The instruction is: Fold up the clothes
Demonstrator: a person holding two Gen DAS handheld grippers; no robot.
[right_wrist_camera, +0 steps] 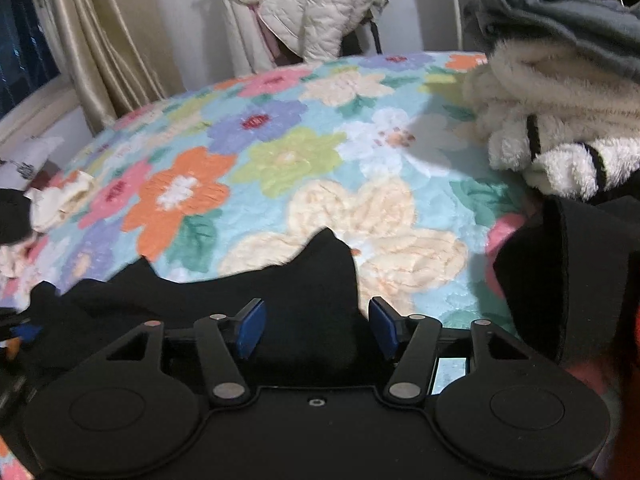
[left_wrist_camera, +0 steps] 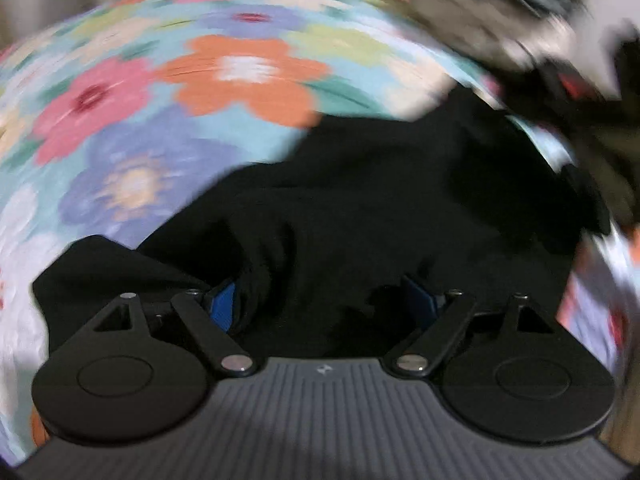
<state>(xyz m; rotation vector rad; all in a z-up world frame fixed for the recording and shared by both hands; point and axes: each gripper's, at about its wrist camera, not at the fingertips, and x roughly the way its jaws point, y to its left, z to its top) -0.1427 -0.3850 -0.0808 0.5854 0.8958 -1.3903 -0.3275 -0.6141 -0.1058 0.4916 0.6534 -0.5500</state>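
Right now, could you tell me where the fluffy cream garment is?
In the right wrist view, the fluffy cream garment is piled at the far right of the floral blanket, under a grey garment.

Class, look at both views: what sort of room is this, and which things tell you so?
Probably a bedroom: a floral blanket covers what looks like a bed, a curtain hangs by a window, and a quilted jacket hangs behind.

A black garment (right_wrist_camera: pixel 304 280) lies rumpled on the flowered spread, a pointed corner sticking up.
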